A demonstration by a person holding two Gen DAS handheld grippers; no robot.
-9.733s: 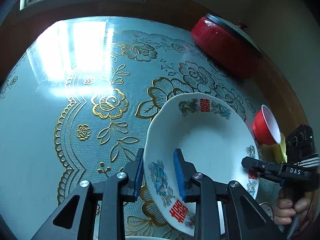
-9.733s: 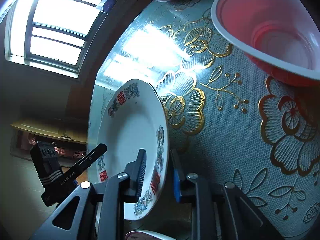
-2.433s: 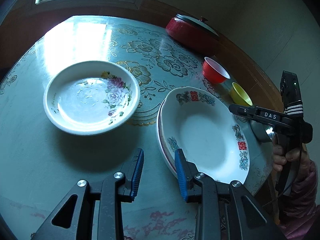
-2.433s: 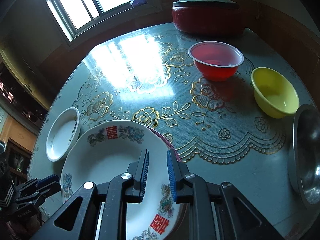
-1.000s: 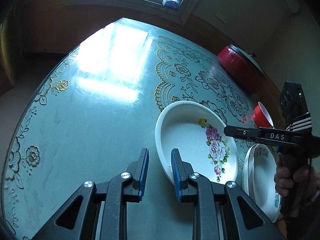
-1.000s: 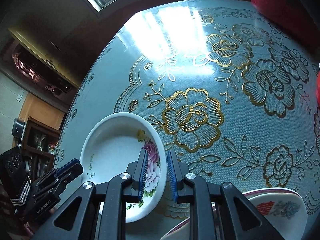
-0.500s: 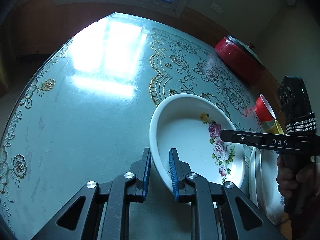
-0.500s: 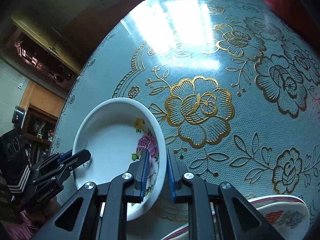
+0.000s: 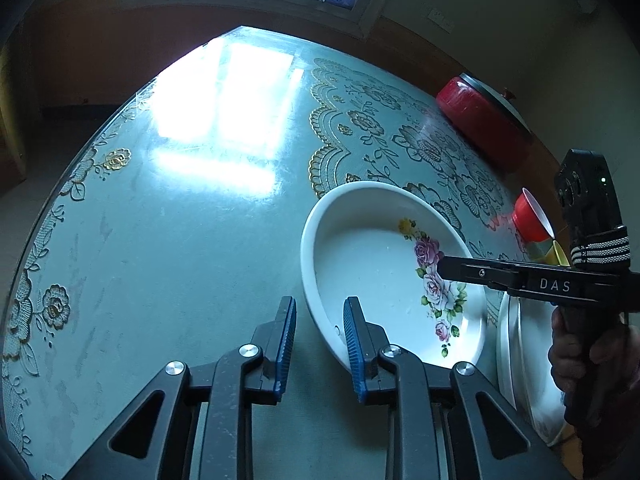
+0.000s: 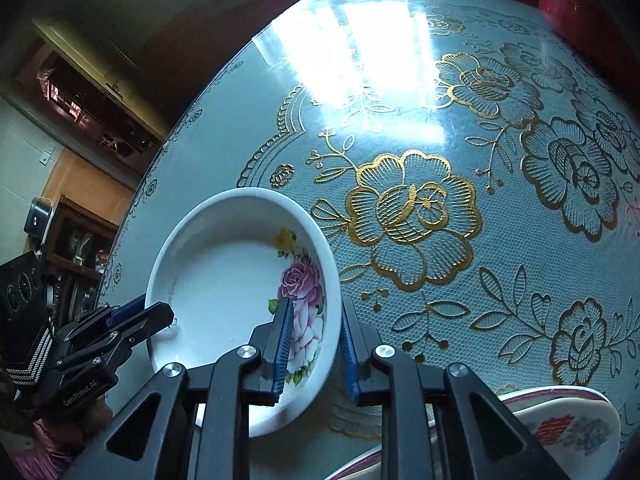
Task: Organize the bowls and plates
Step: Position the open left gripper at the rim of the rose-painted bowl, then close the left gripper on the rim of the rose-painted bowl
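A white deep plate with pink roses (image 9: 372,264) (image 10: 224,280) rests on the glass-topped table (image 9: 180,220). My left gripper (image 9: 320,346) straddles its near-left rim, one blue pad inside and one outside. Its jaws are opening and gaps show beside the rim. My right gripper (image 10: 314,350) straddles the opposite rim the same way, jaws opening, pads not pressing. Across the plate, each view shows the other gripper: the right gripper (image 9: 440,268) and the left gripper (image 10: 160,316). A stack of white plates with red characters (image 9: 520,360) (image 10: 560,432) lies just beside the rose plate.
A red lidded pot (image 9: 480,128) stands at the table's far right edge. A red bowl (image 9: 530,216) and a yellow bowl (image 9: 560,252) sit beyond the stack. A person's hand (image 9: 576,352) holds the right gripper. The table's left half holds only window glare.
Both pairs of jaws have widened a little around the rose plate's rim since half a second ago. The plate lies where it was, and both hands have barely shifted.
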